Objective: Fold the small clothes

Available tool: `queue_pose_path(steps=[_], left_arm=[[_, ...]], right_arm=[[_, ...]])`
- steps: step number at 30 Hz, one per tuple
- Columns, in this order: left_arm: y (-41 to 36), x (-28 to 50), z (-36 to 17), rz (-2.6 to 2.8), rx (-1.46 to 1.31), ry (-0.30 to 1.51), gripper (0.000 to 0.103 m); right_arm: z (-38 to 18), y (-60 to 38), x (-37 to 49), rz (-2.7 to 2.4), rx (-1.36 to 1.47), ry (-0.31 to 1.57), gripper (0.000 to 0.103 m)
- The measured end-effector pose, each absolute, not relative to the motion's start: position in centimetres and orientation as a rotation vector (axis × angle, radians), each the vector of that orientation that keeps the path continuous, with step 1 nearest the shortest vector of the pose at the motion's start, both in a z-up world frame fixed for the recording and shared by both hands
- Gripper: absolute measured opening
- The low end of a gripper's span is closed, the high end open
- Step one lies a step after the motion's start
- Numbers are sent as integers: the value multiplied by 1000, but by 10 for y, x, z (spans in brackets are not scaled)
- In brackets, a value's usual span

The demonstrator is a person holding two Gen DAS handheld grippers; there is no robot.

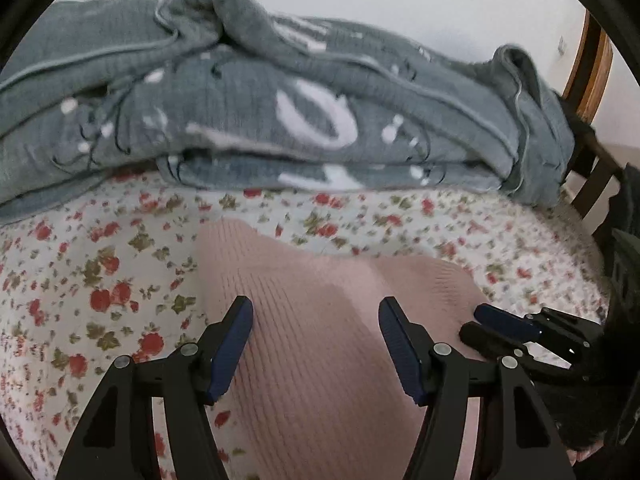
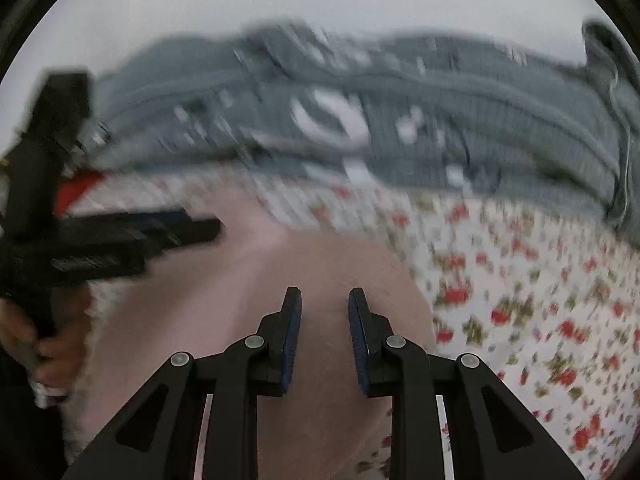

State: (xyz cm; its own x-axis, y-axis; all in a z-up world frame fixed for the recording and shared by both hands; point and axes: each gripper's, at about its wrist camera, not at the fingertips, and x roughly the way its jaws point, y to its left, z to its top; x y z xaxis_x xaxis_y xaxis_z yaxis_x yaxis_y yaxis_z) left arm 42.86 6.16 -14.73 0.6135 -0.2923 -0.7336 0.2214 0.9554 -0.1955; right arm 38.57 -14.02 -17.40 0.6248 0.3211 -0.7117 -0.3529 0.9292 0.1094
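Garment: pink ribbed knit (image 1: 320, 320), flat on floral bedsheet (image 1: 100, 280)
Left gripper (image 1: 316, 344): jaws wide, empty, above knit
Right gripper (image 2: 325, 336): jaws narrowly apart, empty
Behind: grey blanket (image 1: 280, 100), heaped

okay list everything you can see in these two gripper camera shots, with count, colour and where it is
ribbed knit garment: one, pale pink, lying on the sheet under both grippers
floral sheet: one, white with red flowers, covering the bed
blanket: one, grey with white pattern, bunched at the far side
wooden chair: one, brown, far right edge
left gripper: one, black with blue pads, open above the pink garment
right gripper: one, black with blue pads, narrowly open, nothing between
hand: one, holding the left gripper
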Motion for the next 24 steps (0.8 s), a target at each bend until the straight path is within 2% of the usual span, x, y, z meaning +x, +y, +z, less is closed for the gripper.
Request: queue_pose_path(steps=[7, 24], left_arm=[[53, 428, -163, -285, 8, 811, 64], [54, 427, -174, -267, 33, 766, 64]], right_arm=[[-195, -149, 389, 368, -12, 776, 29], [-199, -152, 390, 345, -3, 769, 41]])
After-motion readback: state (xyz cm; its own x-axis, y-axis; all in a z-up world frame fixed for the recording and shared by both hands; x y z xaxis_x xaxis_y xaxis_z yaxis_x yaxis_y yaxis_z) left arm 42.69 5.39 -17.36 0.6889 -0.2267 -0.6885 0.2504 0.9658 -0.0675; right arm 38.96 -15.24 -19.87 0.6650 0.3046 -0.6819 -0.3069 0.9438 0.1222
